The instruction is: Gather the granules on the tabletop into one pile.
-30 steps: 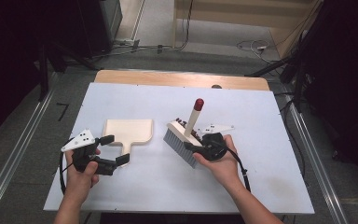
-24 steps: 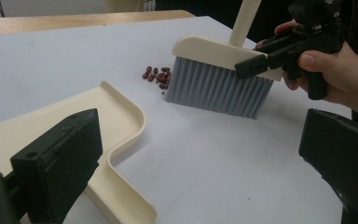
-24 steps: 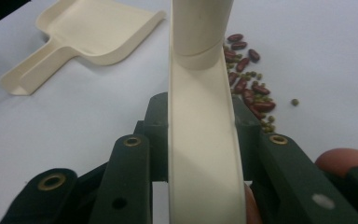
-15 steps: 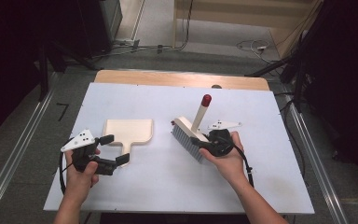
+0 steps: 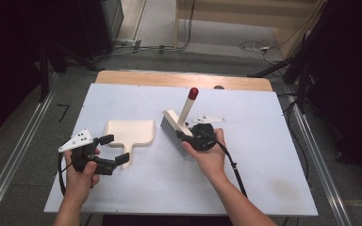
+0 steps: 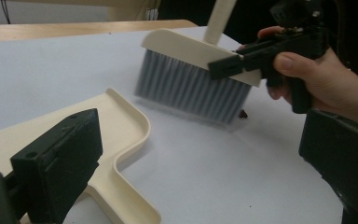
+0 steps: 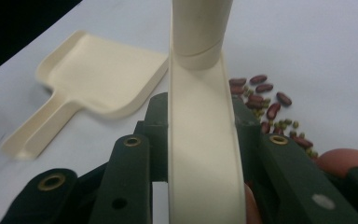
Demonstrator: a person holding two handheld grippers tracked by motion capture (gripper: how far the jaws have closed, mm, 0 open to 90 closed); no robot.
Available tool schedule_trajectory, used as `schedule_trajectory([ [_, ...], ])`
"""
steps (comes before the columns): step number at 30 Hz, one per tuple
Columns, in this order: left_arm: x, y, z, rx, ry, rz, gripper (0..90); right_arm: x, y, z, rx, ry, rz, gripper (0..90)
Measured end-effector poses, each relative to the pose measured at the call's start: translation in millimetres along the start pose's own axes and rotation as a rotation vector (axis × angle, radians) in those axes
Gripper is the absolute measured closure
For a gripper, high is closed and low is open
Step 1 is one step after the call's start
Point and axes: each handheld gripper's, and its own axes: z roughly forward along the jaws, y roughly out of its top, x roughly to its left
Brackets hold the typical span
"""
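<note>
Clearly we pinch the brush [image 5: 173, 128] by its stiff cream back in our right gripper [image 5: 192, 136]; bristles flex over beans [image 7: 265, 108] on the tabletop [image 5: 264, 155]. Left gripper [image 5: 112, 149] fingers stand spread around the light dustpan [image 5: 129, 133] handle.

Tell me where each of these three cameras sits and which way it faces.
High view: above the person's side, looking forward and down at the white table; both forearms enter from below.
Left gripper view: rides the left gripper, facing the cream plastic dustpan; own jaws open.
Right gripper view: rides the right gripper, along the cream grey-bristled brush it clamps.
Shared: dustpan and brush.
</note>
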Motion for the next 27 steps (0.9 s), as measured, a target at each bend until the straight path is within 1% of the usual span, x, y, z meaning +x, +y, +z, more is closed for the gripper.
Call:
schedule_trajectory([
  [1, 0.4, -0.1, 0.4, 0.001, -0.003, 0.003, 0.0, 0.7, 2.5, 6.5, -0.009, -0.01, 0.033, 65.5],
  [2, 0.5, -0.3, 0.6, 0.001, -0.004, 0.002, 0.0, 0.2, 4.6, 11.7, -0.012, -0.009, 0.064, 65.5],
  [4, 0.6, -0.8, 0.9, 0.001, -0.006, -0.005, 0.0, 0.2, 7.6, 20.2, -0.009, -0.019, 0.099, 65.5],
  [5, 0.8, -0.9, 1.0, 0.001, -0.006, -0.003, 0.0, 0.5, 8.7, 25.3, -0.006, -0.037, 0.107, 65.5],
  [6, 0.7, -1.0, 1.1, 0.0, -0.007, -0.003, 0.0, 0.2, 9.3, 27.0, -0.012, -0.049, 0.105, 65.5],
  [7, 0.5, -1.1, 1.1, 0.001, -0.006, -0.002, 0.0, -0.6, 10.6, 28.4, -0.009, -0.069, 0.11, 65.5],
  [9, 0.3, -1.4, 1.1, 0.001, -0.005, -0.002, 0.0, -3.2, 10.5, 28.4, -0.005, -0.095, 0.117, 65.5],
  [12, 0.4, -2.0, 1.3, 0.006, -0.005, -0.002, 0.0, -8.1, 7.6, 24.9, -0.015, -0.119, 0.118, 65.5],
  [13, 0.2, -2.0, 1.5, 0.007, -0.005, -0.003, 0.0, -11.3, 6.0, 22.2, -0.02, -0.133, 0.126, 65.5],
  [16, -0.8, -2.0, 2.9, 0.01, -0.01, 0.0, 0.0, -21.0, 2.4, 15.4, -0.034, -0.152, 0.151, 65.5],
  [17, -1.2, -1.9, 3.4, 0.012, -0.008, 0.002, 0.0, -24.6, 1.1, 13.1, -0.036, -0.158, 0.152, 65.5],
  [23, -2.1, -2.3, 6.9, 0.022, -0.014, 0.003, 0.0, -38.5, -5.5, -1.9, -0.048, -0.182, 0.173, 65.5],
  [24, -2.2, -2.4, 7.2, 0.026, -0.013, 0.003, 0.0, -40.1, -6.5, -4.2, -0.051, -0.191, 0.167, 65.4],
  [27, -2.4, -2.9, 8.8, 0.027, -0.014, 0.003, 0.0, -45.0, -9.1, -9.3, -0.051, -0.197, 0.173, 65.5],
])
